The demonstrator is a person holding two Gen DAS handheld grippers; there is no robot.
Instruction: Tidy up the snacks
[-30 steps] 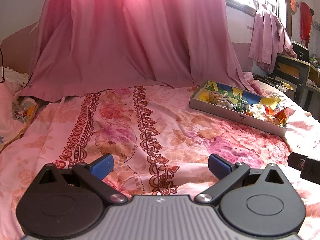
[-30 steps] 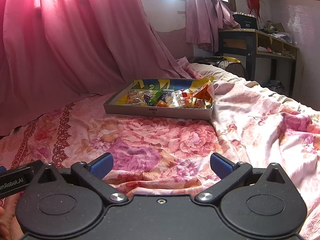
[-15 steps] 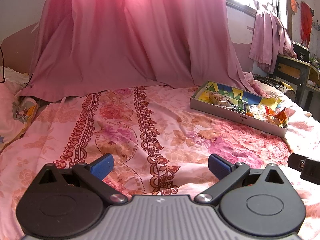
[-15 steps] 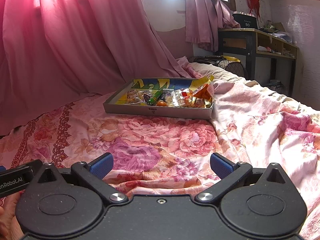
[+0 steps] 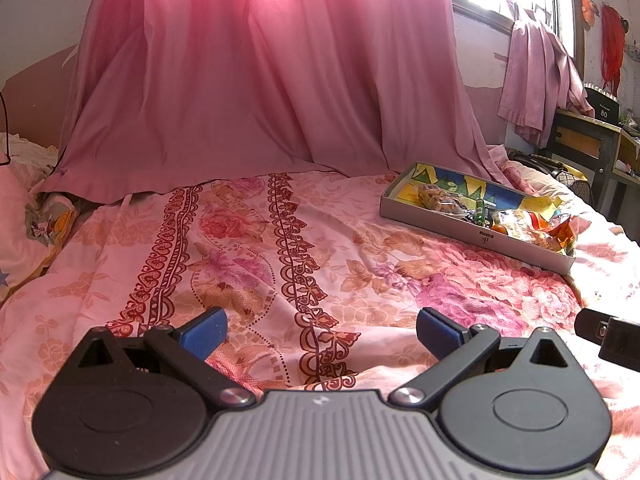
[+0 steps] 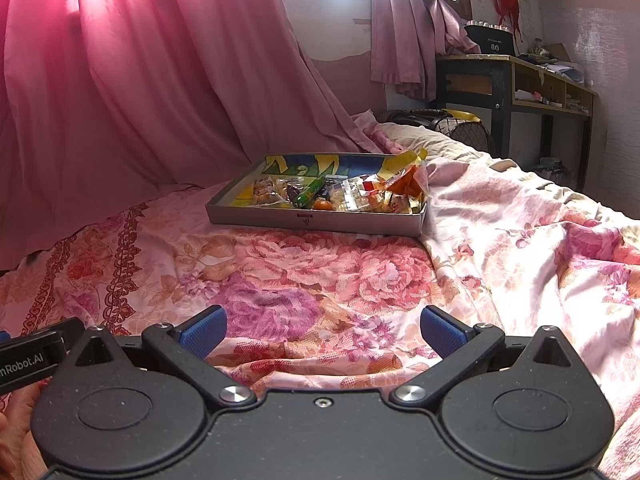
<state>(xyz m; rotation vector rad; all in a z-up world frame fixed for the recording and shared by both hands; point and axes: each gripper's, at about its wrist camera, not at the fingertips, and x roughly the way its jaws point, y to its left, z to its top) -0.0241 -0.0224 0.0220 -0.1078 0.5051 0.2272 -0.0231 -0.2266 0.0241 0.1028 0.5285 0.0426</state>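
Ahead on the floral bedspread [image 5: 320, 240], well apart from both tongs: grey tray [image 6: 360, 222] heaped with wrapped snacks [image 6: 340, 194]; left gripper [image 5: 318, 330] and right gripper [image 6: 322, 330] both spread wide, gripping nothing, low over the cloth.

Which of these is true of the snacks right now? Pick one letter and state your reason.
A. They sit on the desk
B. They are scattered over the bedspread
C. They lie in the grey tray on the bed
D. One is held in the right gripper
C: the snacks lie inside the grey tray on the floral bedspread, while the right gripper is open and holds nothing.
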